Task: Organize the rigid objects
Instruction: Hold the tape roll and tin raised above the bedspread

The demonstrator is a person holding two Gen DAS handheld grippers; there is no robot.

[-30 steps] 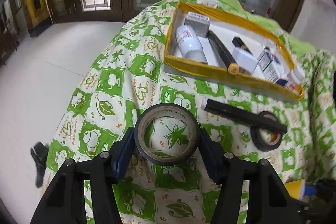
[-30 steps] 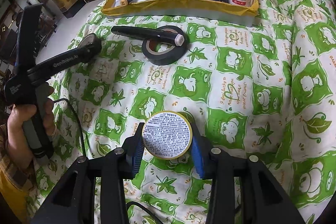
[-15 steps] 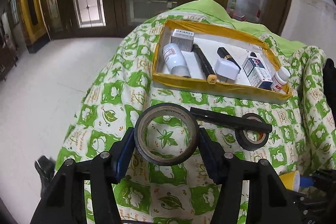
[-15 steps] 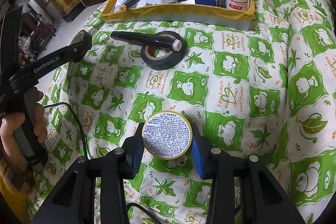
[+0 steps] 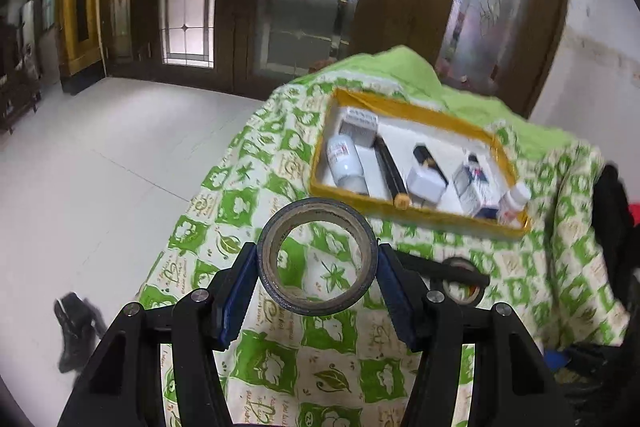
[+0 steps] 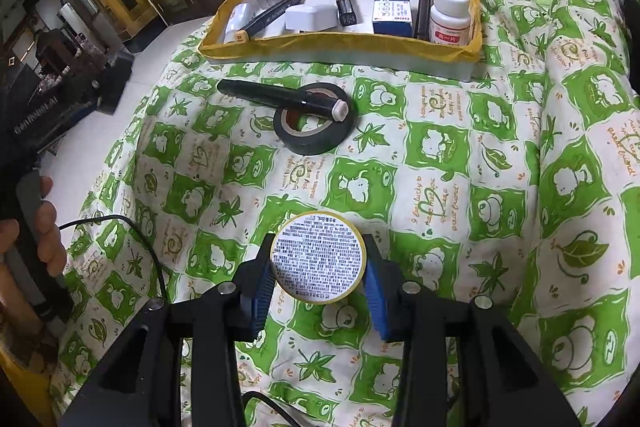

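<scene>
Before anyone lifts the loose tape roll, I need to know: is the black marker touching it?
Touching. The right wrist view shows the marker lying across the top of the tape roll, its white-capped end resting on the roll's rim.

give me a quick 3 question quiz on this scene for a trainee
1. What does the left gripper hold?
2. True or false: the black marker lies inside the yellow-rimmed tray.
3. The right gripper is shut on: A) white pill bottle B) round tin C) black tape roll

Key
1. A roll of tape, clamped by its outer sides.
2. False: it lies on the green patterned cloth, one end resting across the black tape roll.
3. B
</scene>
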